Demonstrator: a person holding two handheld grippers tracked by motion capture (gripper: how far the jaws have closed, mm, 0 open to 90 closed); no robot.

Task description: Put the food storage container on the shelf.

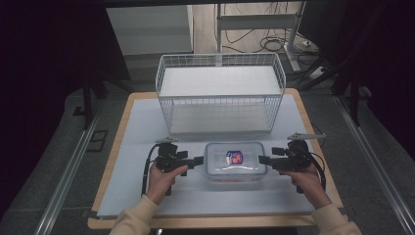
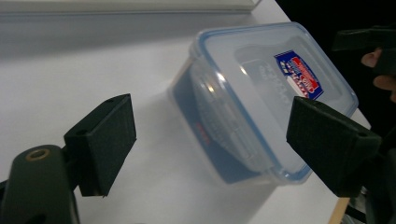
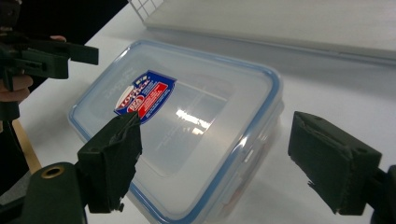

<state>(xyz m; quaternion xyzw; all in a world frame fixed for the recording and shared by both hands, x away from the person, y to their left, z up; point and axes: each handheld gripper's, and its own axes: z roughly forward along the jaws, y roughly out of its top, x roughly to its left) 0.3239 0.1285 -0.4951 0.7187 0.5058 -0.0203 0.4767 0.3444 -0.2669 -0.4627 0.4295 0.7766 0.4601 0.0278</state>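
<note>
Clear plastic food container [image 1: 235,162], lid on, sits on the white table mat [image 1: 142,137] between left gripper [image 1: 199,160] and right gripper [image 1: 262,159]; both stand wide, gripping nothing. Uneven squeezing could skid or tip it. Wire basket [image 1: 220,93] stands near behind; the front table edge lies well apart.

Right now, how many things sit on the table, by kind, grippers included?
Clear plastic container with blue-rimmed lid: 1
White wire basket: 1
Left gripper, jaws open: 1
Right gripper, jaws open: 1
Total: 4
</note>
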